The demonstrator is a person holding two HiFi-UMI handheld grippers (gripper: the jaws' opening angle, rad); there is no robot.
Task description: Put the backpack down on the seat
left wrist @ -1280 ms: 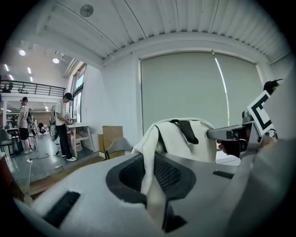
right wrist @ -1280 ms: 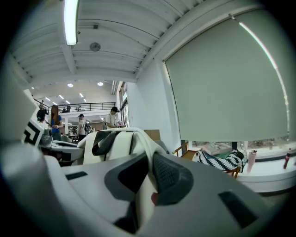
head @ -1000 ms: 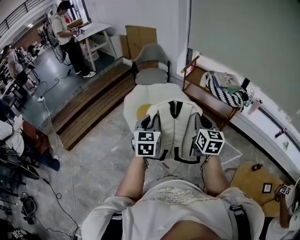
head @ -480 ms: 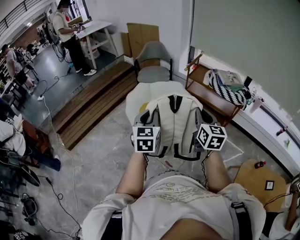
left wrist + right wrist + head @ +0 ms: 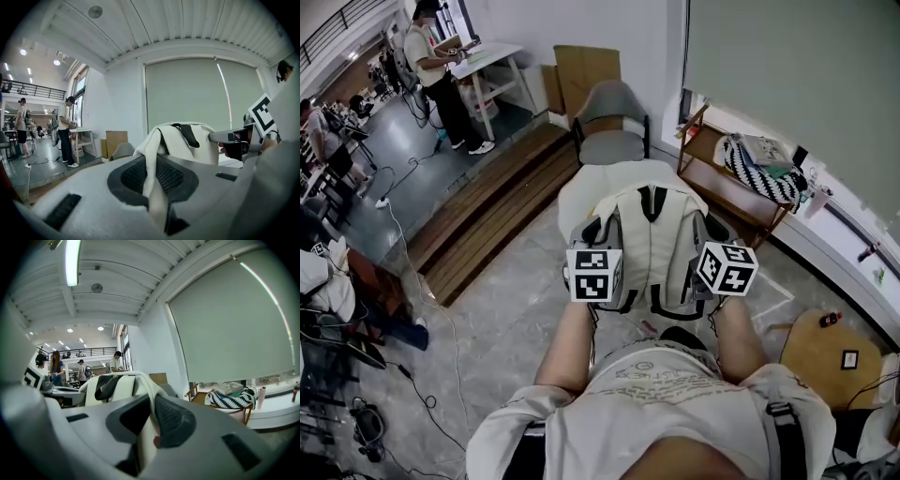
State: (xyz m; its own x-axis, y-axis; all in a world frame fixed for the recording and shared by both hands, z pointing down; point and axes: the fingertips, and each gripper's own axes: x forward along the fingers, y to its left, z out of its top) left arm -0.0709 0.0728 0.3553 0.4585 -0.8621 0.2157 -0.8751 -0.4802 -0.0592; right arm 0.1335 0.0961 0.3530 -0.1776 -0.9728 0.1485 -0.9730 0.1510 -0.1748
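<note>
A cream backpack with black straps and a black top handle hangs between my two grippers, in front of the person's body. My left gripper is shut on a fold of its cream fabric at the left side. My right gripper is shut on the fabric at its right side. Just beyond and under the backpack stands a low white cushioned seat. From the head view I cannot tell whether the backpack touches it.
A grey chair stands behind the seat, with a cardboard box against the wall. A wooden shelf with a striped bag is at the right, wooden steps at the left, a wooden stool near right. A person stands by a white table.
The person has stepped slightly forward with the backpack, so the white seat sits a little closer beneath it. Both grippers keep their hold.
</note>
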